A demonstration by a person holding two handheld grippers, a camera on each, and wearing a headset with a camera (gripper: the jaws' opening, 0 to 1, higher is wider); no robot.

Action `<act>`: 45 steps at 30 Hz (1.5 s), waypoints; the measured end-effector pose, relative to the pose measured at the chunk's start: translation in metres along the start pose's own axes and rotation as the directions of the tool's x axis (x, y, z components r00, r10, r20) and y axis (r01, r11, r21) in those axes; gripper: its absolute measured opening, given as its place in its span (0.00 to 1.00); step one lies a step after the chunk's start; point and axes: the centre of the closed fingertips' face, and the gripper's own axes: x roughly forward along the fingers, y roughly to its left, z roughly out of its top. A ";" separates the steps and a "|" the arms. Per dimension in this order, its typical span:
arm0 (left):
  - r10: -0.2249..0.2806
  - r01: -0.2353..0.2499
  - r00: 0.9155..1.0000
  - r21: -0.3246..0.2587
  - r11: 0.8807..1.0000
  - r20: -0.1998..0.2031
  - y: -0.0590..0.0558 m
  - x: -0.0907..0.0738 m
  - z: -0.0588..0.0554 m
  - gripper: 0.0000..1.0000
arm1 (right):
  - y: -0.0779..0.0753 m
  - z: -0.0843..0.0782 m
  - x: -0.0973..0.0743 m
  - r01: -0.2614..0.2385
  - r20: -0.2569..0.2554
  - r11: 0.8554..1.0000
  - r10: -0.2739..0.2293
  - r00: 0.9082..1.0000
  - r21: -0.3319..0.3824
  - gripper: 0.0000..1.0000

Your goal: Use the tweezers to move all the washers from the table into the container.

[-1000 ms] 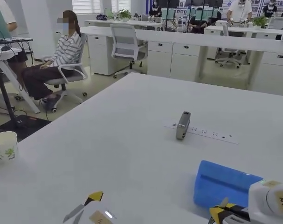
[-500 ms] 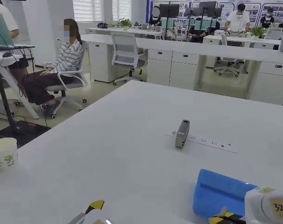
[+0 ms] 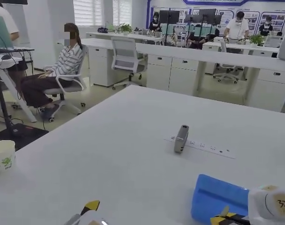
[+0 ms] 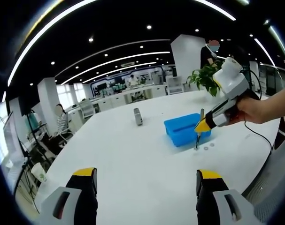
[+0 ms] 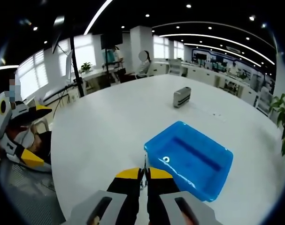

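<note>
While white table [image 3: 109, 154] fronts office desks [image 3: 180, 75] | left gripper [image 4: 146, 172] released | right gripper [image 5: 145, 173] grasping tweezers [image 4: 197, 138]

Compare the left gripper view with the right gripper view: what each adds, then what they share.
Left gripper view adds two washers on the table by the tweezers' tip, and the hand holding the right gripper. Right gripper view adds one washer inside the blue container. Both share the container, the tweezers, the grey device and the table.

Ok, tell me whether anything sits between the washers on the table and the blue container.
Nothing visible does. The washers lie on bare table close beside the container, with the tweezers tip just next to them.
</note>
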 end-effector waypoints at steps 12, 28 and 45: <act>0.002 -0.002 1.000 -0.002 1.000 -0.002 0.000 -0.001 0.000 0.89 | -0.008 0.020 -0.013 0.008 0.033 1.000 -0.008 0.999 -0.005 0.00; -0.008 0.009 1.000 0.014 1.000 -0.026 -0.003 0.001 -0.004 0.88 | -0.029 0.053 -0.017 0.045 0.084 0.998 -0.042 0.996 -0.042 0.00; -0.008 0.009 0.999 0.022 1.000 -0.051 -0.003 0.003 -0.009 0.88 | -0.054 0.047 0.011 0.074 0.075 0.996 -0.078 0.994 0.043 0.00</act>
